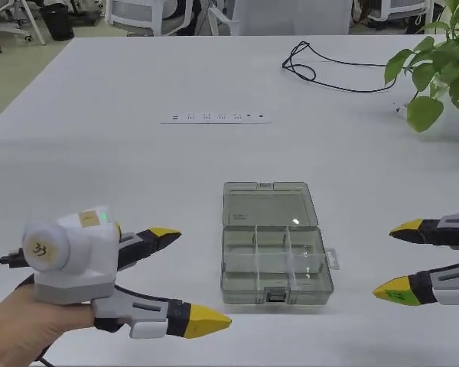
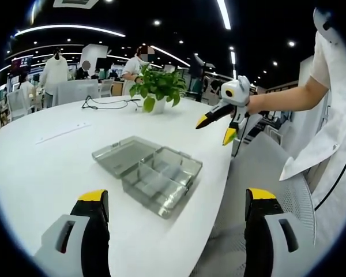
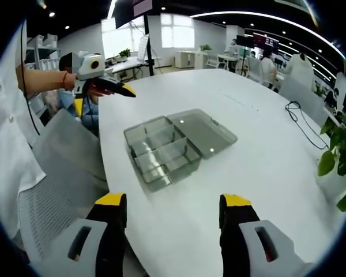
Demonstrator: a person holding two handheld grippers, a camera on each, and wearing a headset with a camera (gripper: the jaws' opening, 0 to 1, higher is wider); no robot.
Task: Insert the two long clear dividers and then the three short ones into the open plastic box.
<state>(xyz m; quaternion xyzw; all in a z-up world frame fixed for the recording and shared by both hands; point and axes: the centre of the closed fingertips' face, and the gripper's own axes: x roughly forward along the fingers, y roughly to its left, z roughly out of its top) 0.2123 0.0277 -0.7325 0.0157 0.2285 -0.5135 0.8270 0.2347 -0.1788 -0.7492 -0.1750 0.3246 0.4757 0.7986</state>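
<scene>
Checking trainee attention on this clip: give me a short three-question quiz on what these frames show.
1. True or false: the left tool is shut.
2. The lid of the box is: A closed, B open and lying flat, C taken away.
3. In the head view, what lies between the left tool and the right tool?
Key: 1 false, it is open and empty; 2 B; 3 the box.

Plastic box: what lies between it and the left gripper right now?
The stretch is bare: in the head view, plain white table runs from the left gripper to the plastic box. Its fingers are open and empty.
</scene>
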